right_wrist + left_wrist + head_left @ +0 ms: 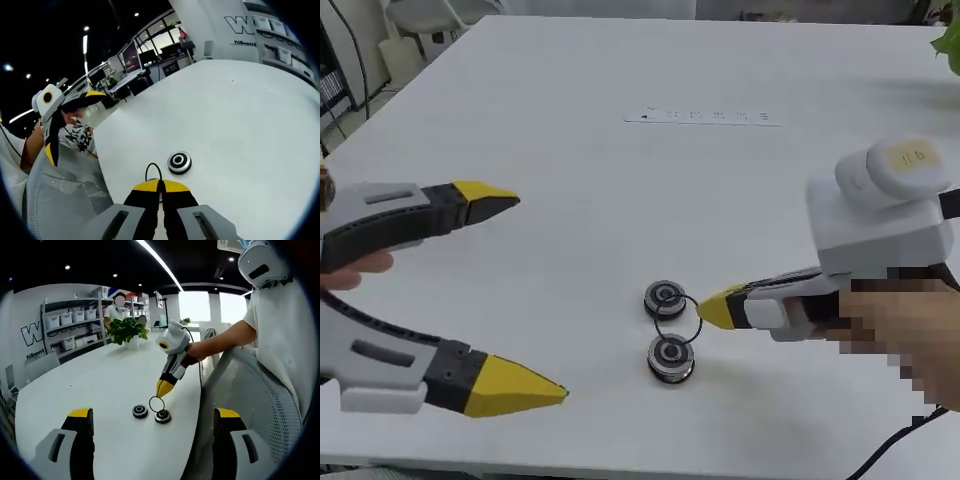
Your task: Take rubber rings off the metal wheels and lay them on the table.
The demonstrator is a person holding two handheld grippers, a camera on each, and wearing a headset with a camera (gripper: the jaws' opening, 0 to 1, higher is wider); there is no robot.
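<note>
Two small metal wheels (665,298) (671,357) lie flat on the white table (620,200), close together. My right gripper (705,308) comes in from the right, shut on a thin black rubber ring (657,322) that hangs between the wheels. The left gripper view shows that ring (149,403) held at the right gripper's yellow tip (162,388), above both wheels (140,411) (162,416). In the right gripper view the shut jaws (160,184) pinch the ring (146,172) beside one wheel (179,162). My left gripper (542,298) stands wide open to the wheels' left, holding nothing.
A printed strip (705,116) lies farther back on the table. A green plant (950,40) stands at the far right corner. The table's near edge runs just below the left gripper. A grey mesh chair (235,390) sits behind that edge.
</note>
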